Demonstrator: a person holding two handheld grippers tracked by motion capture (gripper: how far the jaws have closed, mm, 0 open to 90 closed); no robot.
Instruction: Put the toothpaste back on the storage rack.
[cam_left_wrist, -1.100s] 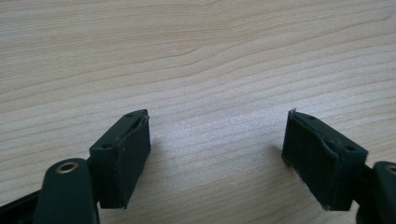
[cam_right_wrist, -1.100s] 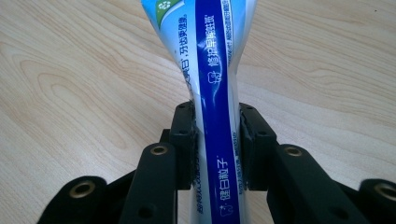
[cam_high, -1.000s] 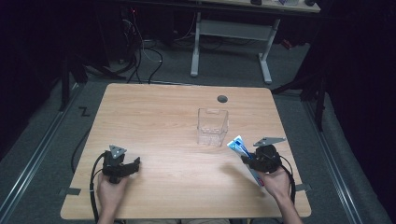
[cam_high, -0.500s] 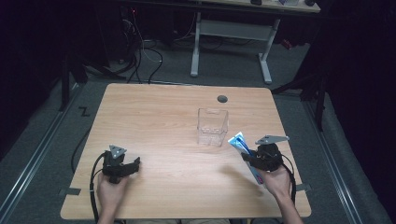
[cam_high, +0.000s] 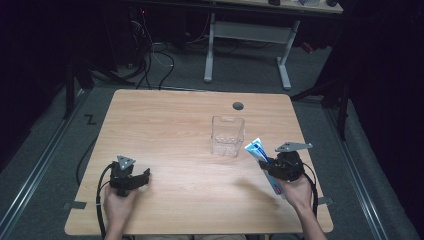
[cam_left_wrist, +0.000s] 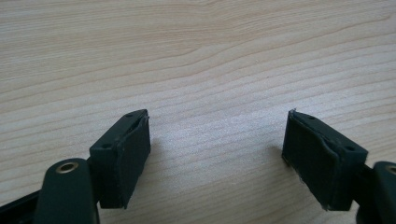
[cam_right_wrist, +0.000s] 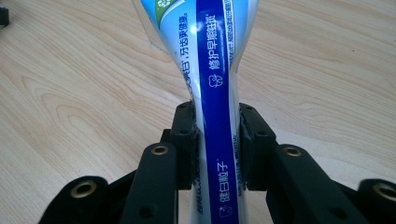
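Observation:
A blue and white toothpaste tube (cam_high: 258, 151) is clamped in my right gripper (cam_high: 274, 169), held above the table's right front part, its flat end pointing up and left toward a clear plastic box (cam_high: 227, 136). In the right gripper view the tube (cam_right_wrist: 215, 70) runs up between the two pads (cam_right_wrist: 183, 140), which press on its sides; my right gripper (cam_right_wrist: 215, 147) is shut on it. My left gripper (cam_high: 141, 176) rests at the table's left front, held by a hand. Its jaws stand wide apart over bare wood in the left gripper view (cam_left_wrist: 217, 154), open with nothing between them.
The wooden table (cam_high: 165, 130) has a round grey cable hole (cam_high: 238, 106) near its far edge. The clear box stands upright right of the middle. Beyond the table are a white desk frame (cam_high: 250, 35) and loose cables (cam_high: 150, 55) on the floor.
My right gripper with the tube has shifted slightly up and toward the clear box. The left gripper has stayed put.

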